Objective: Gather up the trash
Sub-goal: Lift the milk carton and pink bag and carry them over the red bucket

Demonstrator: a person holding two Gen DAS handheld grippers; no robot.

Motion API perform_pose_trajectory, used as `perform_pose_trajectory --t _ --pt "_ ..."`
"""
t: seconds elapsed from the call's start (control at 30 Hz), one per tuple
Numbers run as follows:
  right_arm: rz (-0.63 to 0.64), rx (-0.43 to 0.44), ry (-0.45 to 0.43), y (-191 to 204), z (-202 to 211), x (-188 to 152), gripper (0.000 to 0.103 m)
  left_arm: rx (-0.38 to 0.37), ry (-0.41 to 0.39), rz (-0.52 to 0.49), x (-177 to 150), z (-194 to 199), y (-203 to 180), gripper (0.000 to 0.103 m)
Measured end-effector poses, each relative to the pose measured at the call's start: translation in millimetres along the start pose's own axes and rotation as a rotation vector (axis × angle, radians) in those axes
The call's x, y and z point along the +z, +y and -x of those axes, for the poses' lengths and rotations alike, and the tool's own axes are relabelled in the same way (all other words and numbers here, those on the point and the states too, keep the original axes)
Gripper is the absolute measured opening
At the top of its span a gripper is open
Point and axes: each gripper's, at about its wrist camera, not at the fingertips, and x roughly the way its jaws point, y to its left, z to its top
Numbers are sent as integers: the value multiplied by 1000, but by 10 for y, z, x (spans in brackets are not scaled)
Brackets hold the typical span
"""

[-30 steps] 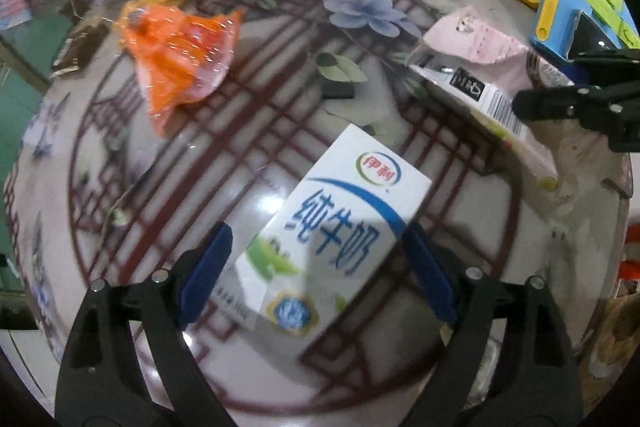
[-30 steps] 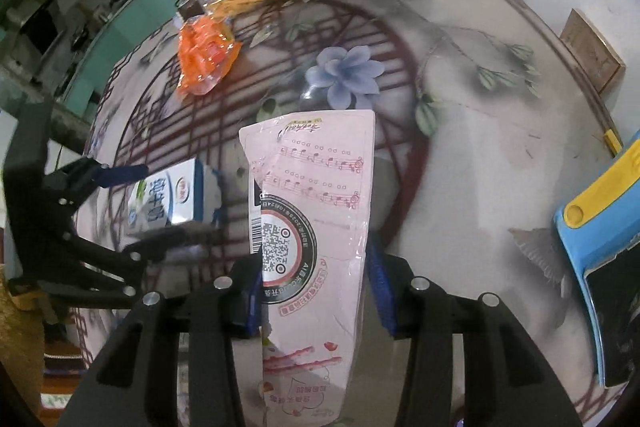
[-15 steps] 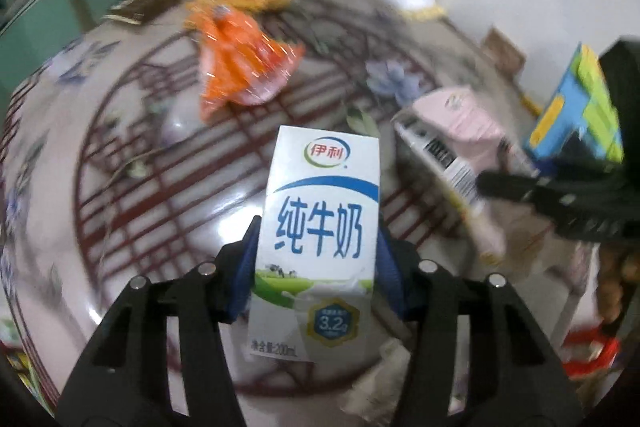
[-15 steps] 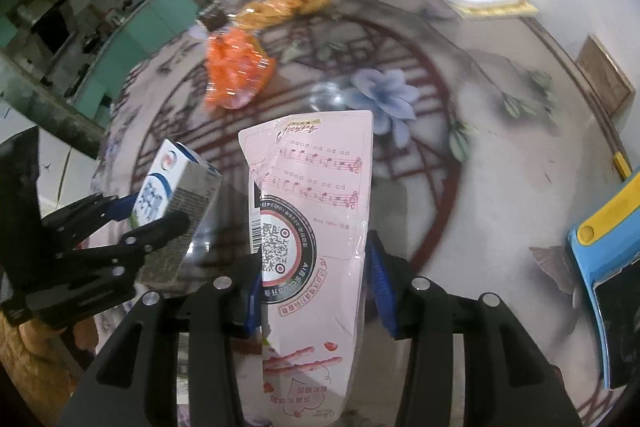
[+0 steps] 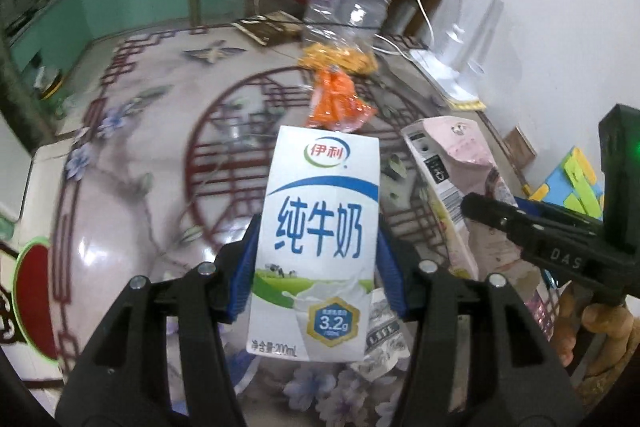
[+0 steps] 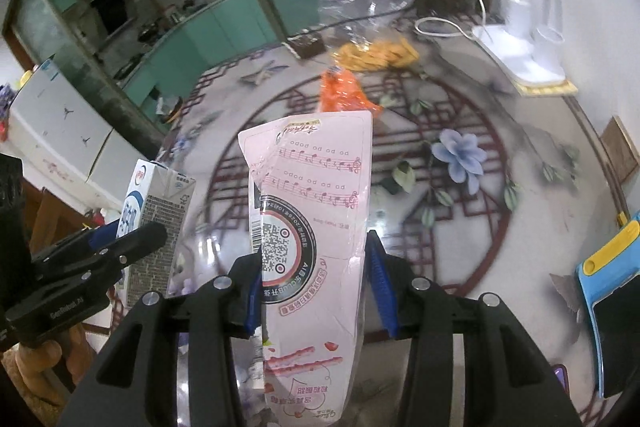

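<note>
My left gripper (image 5: 318,269) is shut on a white and blue milk carton (image 5: 320,227), which stands upright between the blue pads, lifted above the round patterned table (image 5: 152,211). In the right wrist view the same carton (image 6: 160,227) shows at the left. My right gripper (image 6: 316,287) is shut on a flattened pink pouch (image 6: 316,219) with music notes and a QR code; that pouch (image 5: 464,171) also appears right of the carton in the left wrist view. An orange wrapper (image 6: 344,95) and a clear bag of yellow snacks (image 6: 376,53) lie on the far side of the table.
A white appliance (image 6: 524,43) with a cable stands at the table's back right. A blue and yellow case (image 6: 608,279) lies at the right edge. A small dark box (image 6: 308,45) sits at the far rim. A hand (image 5: 600,327) holds the right tool.
The left gripper closed on the carton, rolled it upright and lifted it off the table. The right gripper rose with the pink pouch; both views now see farther across the room.
</note>
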Motion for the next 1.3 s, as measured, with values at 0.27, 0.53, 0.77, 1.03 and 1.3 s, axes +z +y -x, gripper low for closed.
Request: perform_pose_trajectory --t 0.27,0.53,0.77,1.03,1.3 --pt "60 44 -32 348 122 -5 43 66 -53 40 -93 317 183 52" --pt "118 90 -23 754 54 -32 43 113 -76 77 -214 541 458 52" --pt "181 130 -2 1274 -95 -64 43 157 -92 133 -333 762 916 52" --pt "238 156 24 1918 -280 -180 42 182 -96 184 -502 996 1505 52" --pt "275 178 68 2579 -548 -312 41 217 -82 227 -665 1160 2153 52"
